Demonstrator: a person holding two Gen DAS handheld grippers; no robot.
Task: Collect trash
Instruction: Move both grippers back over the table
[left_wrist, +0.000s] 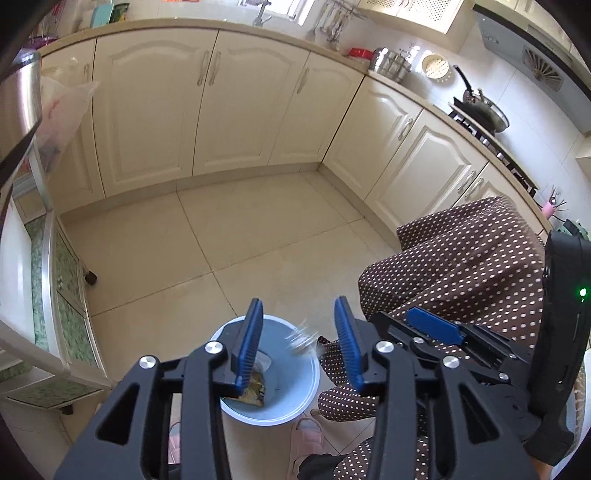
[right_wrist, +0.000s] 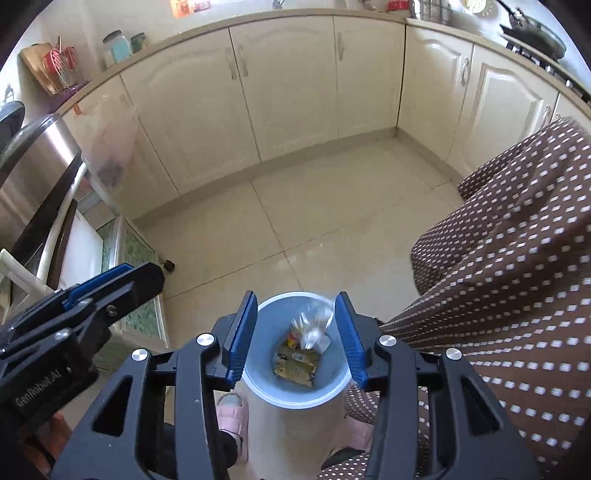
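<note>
We see a crumpled clear plastic wrapper (right_wrist: 314, 325), blurry, standing tall over the round blue bin (right_wrist: 266, 387), bottom middle. Both our left tongs (left_wrist: 299, 347) and right tongs (right_wrist: 295, 332) are half open, holding nothing.

Home kitchen, cream cabinets (left_wrist: 155, 107), stove (left_wrist: 491, 136)

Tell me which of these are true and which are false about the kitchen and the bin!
1. The round pale blue plastic bin stands on the beige tiled floor. True.
2. The bin is empty. False: a yellow-brown printed wrapper lies inside.
3. A blurred clear crinkly wrapper is above the bin's opening. True.
4. The right gripper is clamped shut on something. False: its blue pads stand apart, with nothing pressed between them.
5. The cream cabinet doors hang wide open. False: they are all closed.
</note>
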